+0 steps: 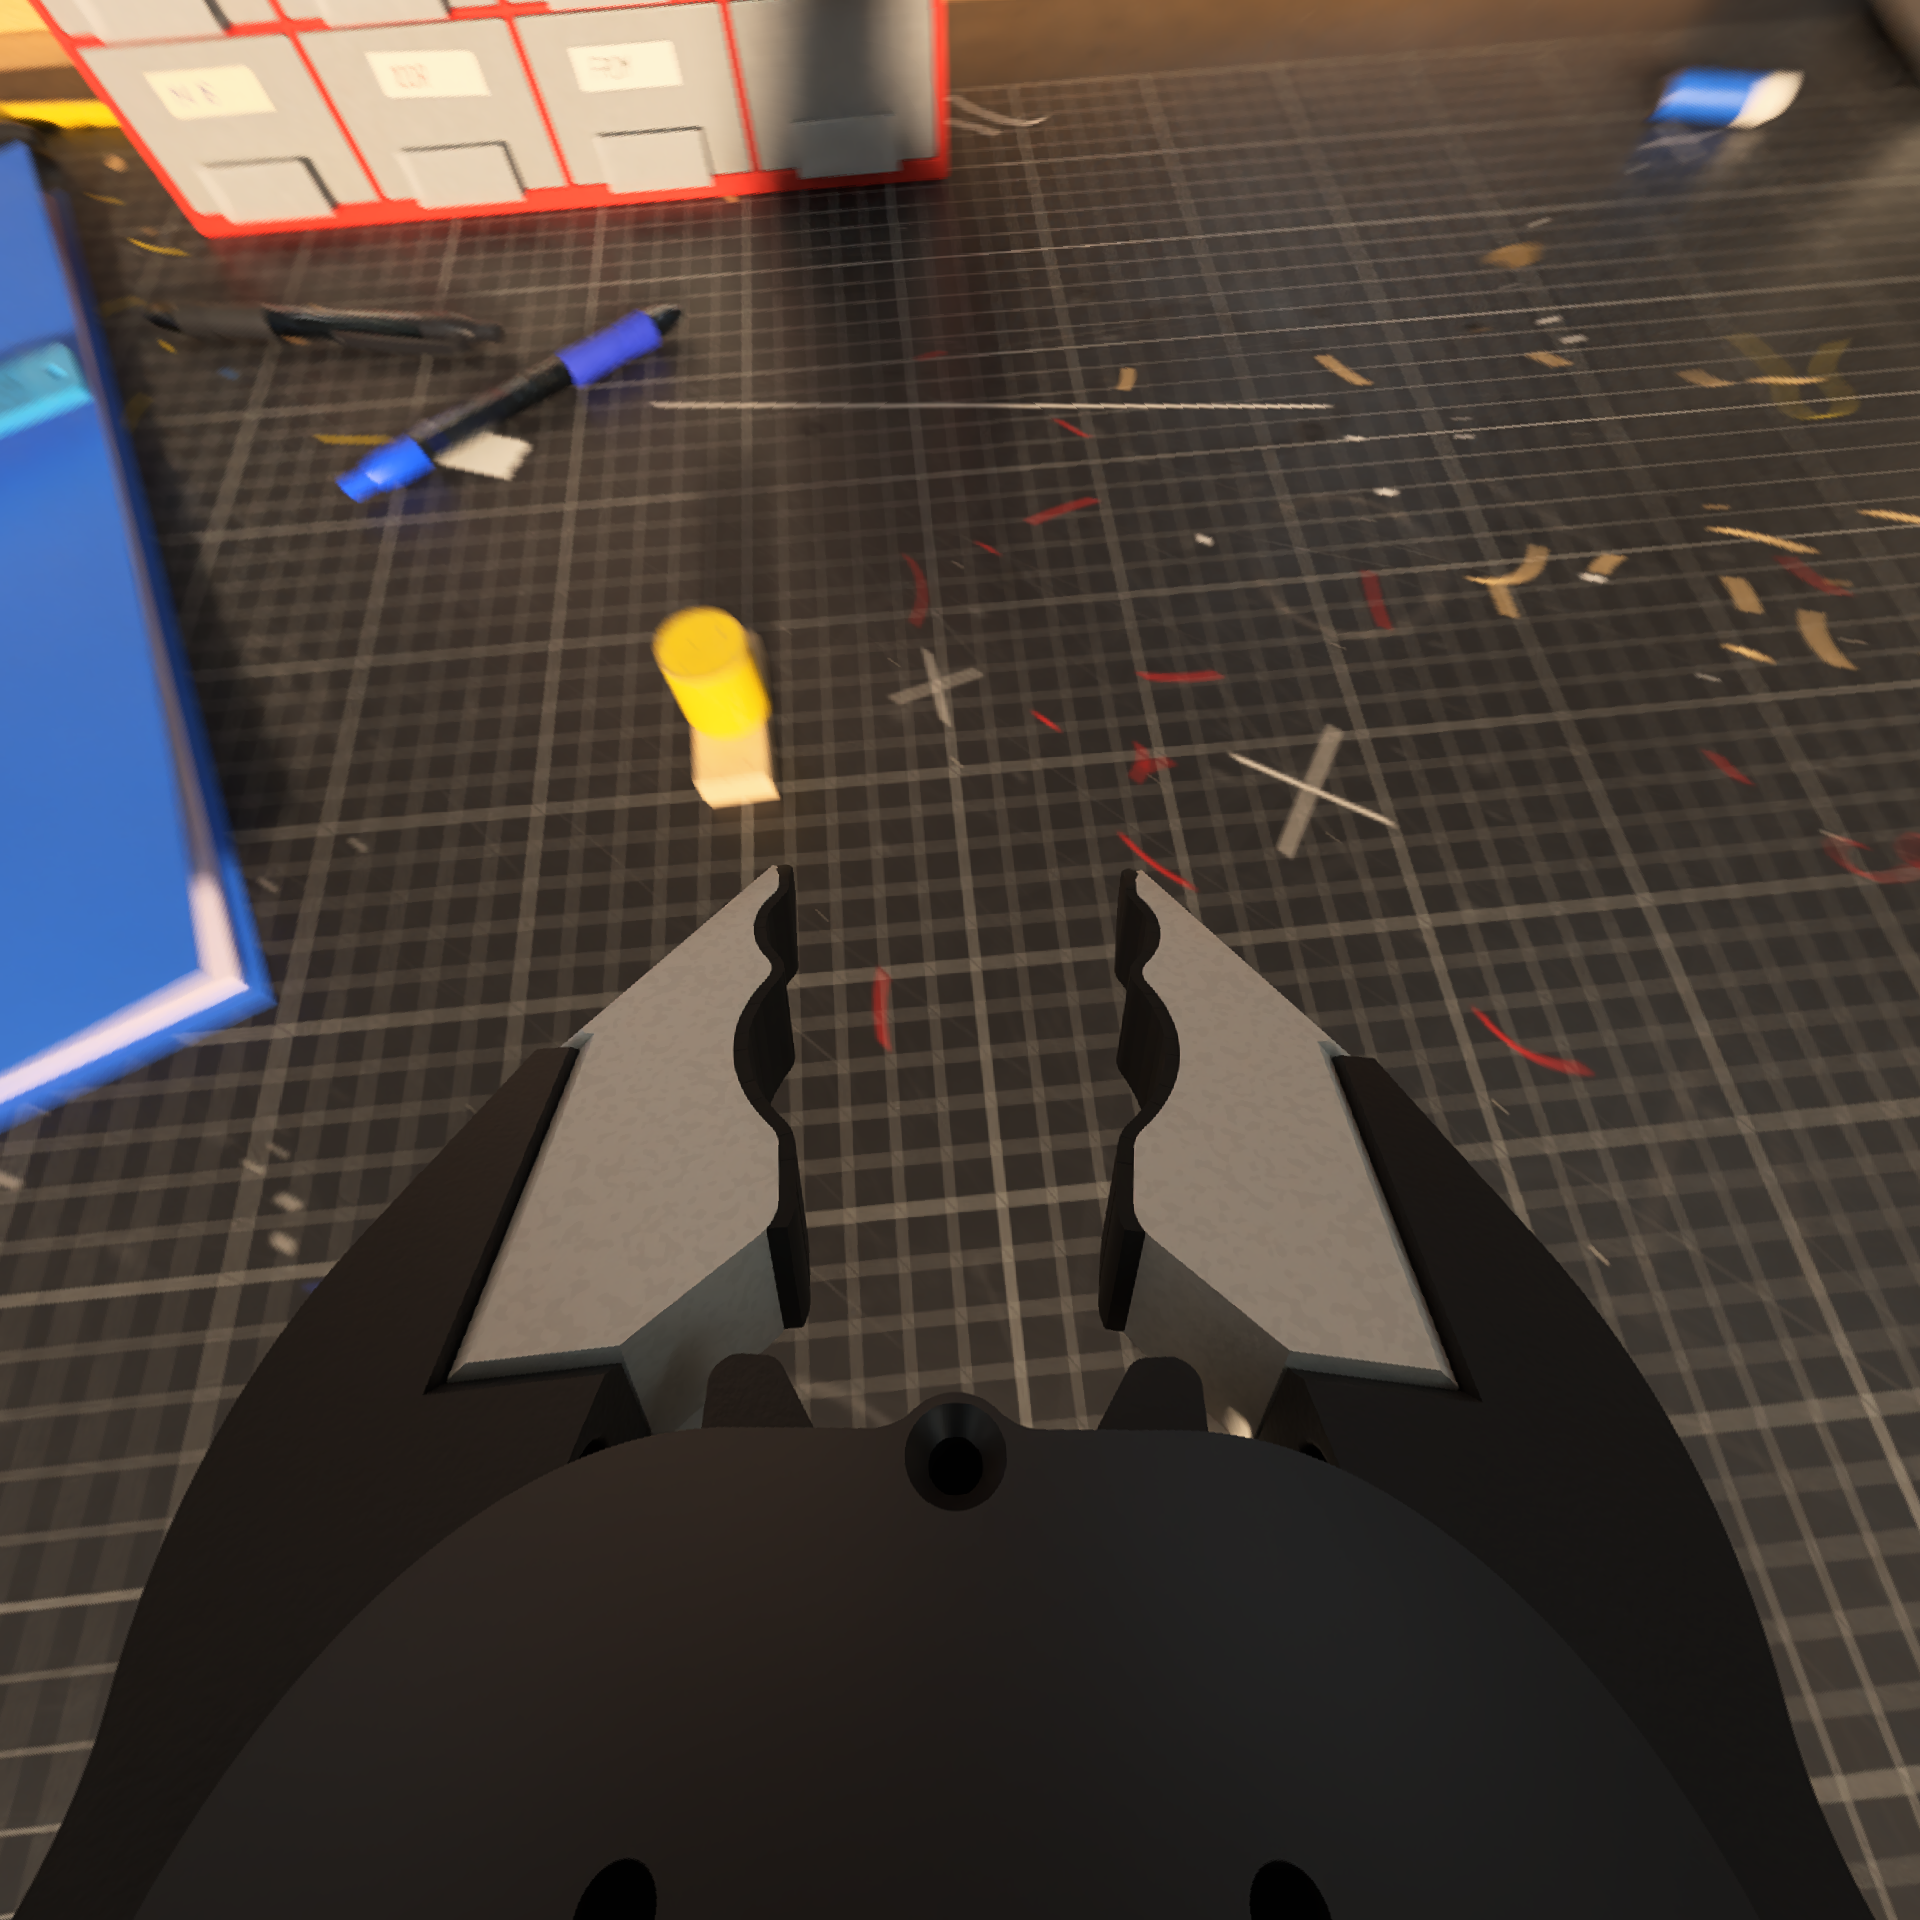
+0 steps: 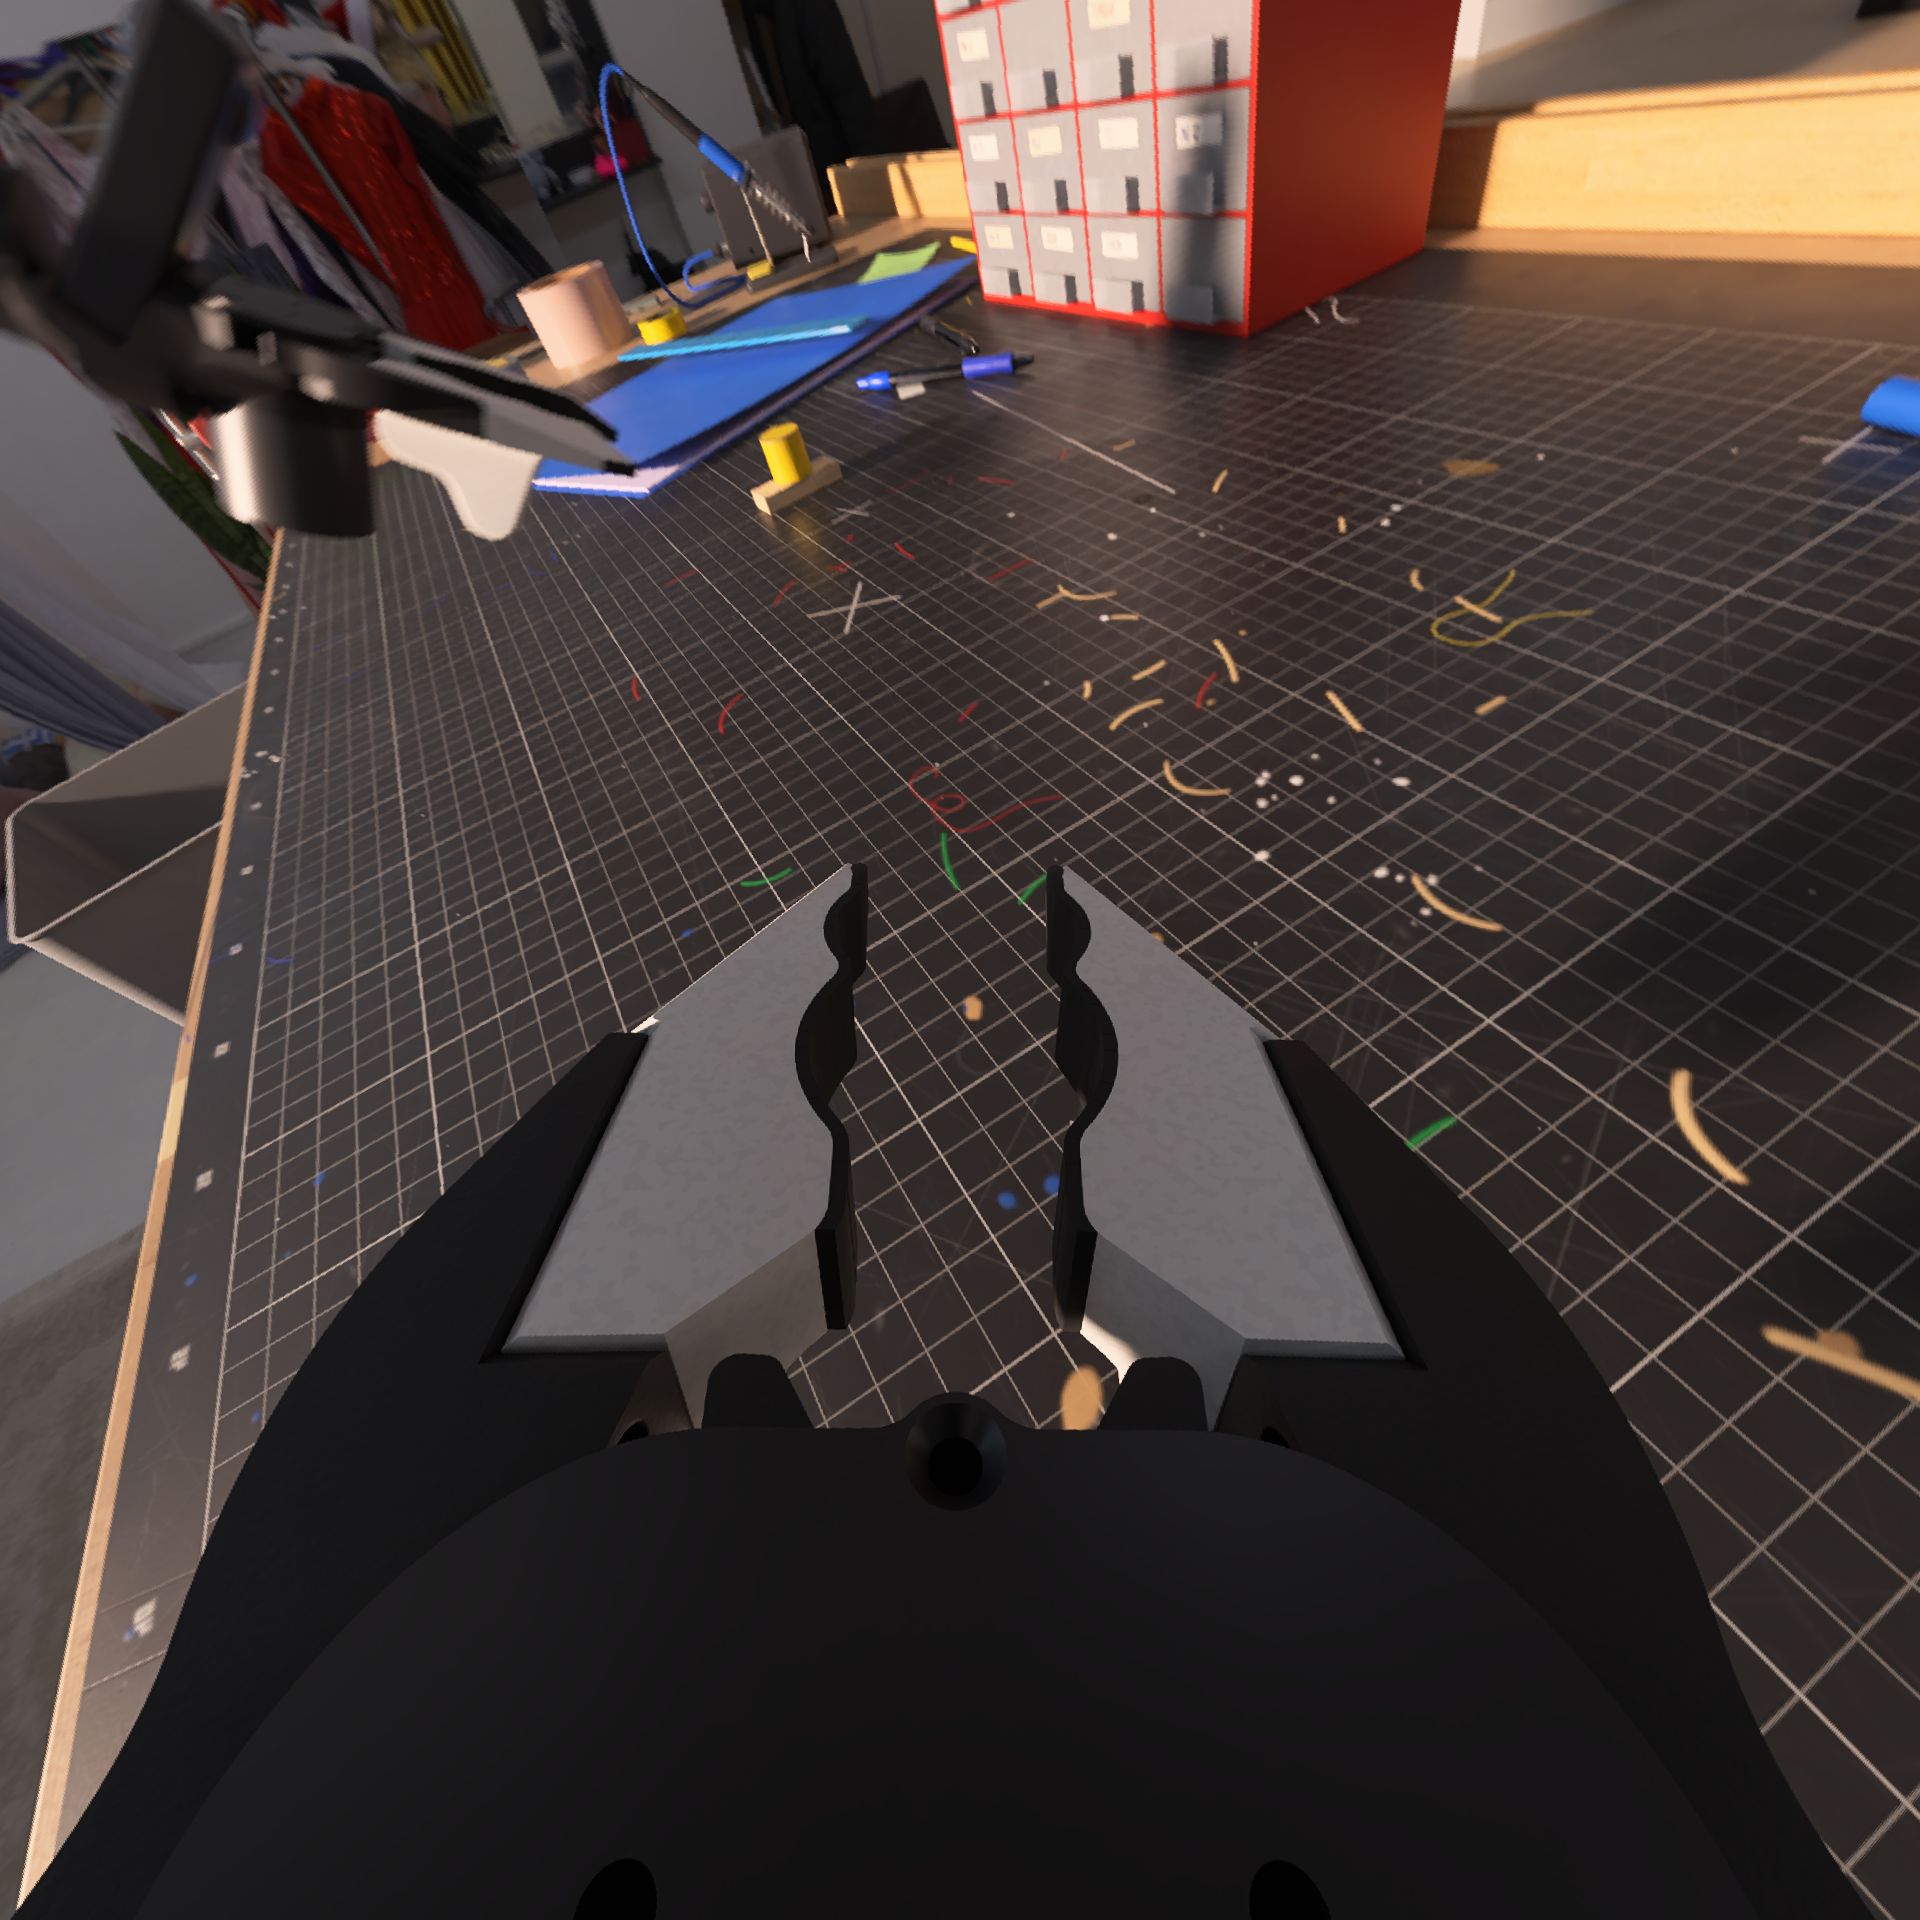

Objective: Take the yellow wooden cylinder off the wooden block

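Observation:
A yellow wooden cylinder [image 1: 713, 673] stands upright on a pale wooden block [image 1: 736, 771] on the dark cutting mat. My left gripper [image 1: 954, 883] is open and empty, above the mat, short of the cylinder and a little to its right. In the right wrist view the cylinder [image 2: 784, 453] and block [image 2: 798, 486] are far off at upper centre. My right gripper [image 2: 956, 881] is open and empty, far from them. The left gripper [image 2: 540, 457] also shows in the right wrist view, hovering left of the cylinder.
A blue folder [image 1: 94, 665] lies left of the cylinder. A red drawer cabinet [image 1: 499, 104] stands behind, with a blue marker [image 1: 509, 400] and a black pen [image 1: 322, 324] in front. A blue roll [image 1: 1725, 99] lies at far right. The table's left edge [image 2: 208, 1049] runs along the mat.

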Action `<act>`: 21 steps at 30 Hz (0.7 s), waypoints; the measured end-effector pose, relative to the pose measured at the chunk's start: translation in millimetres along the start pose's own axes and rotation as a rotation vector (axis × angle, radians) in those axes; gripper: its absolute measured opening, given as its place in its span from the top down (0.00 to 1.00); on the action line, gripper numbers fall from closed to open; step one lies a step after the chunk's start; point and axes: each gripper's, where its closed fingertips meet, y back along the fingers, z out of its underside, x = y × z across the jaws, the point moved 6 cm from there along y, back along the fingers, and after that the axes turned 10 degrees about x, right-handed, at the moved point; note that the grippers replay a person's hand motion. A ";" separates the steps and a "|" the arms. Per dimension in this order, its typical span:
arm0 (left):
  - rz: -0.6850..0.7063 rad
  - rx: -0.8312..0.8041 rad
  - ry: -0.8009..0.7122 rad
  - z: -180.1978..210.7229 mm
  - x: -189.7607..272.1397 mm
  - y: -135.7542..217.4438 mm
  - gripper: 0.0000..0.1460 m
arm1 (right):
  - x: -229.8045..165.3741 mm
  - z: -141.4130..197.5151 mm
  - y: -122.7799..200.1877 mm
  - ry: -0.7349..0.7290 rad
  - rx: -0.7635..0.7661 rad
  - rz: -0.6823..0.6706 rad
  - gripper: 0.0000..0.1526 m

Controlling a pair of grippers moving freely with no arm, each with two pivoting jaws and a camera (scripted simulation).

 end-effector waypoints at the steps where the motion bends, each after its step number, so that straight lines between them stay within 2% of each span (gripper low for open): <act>1: -0.028 -0.030 -0.027 -11.2 -7.3 -11.3 0.58 | -1.2 -2.0 0.5 0.002 0.013 -0.010 0.78; 4: -0.095 -0.119 -0.056 -31.2 -31.2 -50.3 0.58 | -3.3 1.9 4.9 -0.039 0.019 -0.036 0.78; 8: -0.145 -0.295 -0.059 -32.3 -50.7 -87.6 0.58 | -7.7 7.6 16.0 -0.043 -0.005 -0.038 0.78; 10: -0.186 -0.348 -0.095 -32.5 -52.8 -95.0 0.60 | -9.8 7.9 21.6 -0.030 -0.008 -0.032 0.78; 13: -0.218 -0.390 -0.120 -30.9 -51.0 -99.2 0.70 | -10.5 8.7 26.8 -0.028 -0.015 -0.023 0.78; 16: -0.260 -0.411 -0.148 -26.6 -50.0 -103.1 0.69 | -11.4 9.4 27.5 -0.040 -0.017 -0.028 0.78; 19: -0.250 -0.458 -0.094 -16.8 -50.3 -112.5 0.67 | -13.8 12.1 24.5 -0.057 -0.035 -0.049 0.78; 21: -0.281 -0.474 -0.089 -13.9 -54.9 -116.7 0.73 | -15.9 14.0 22.3 -0.050 -0.050 -0.058 0.78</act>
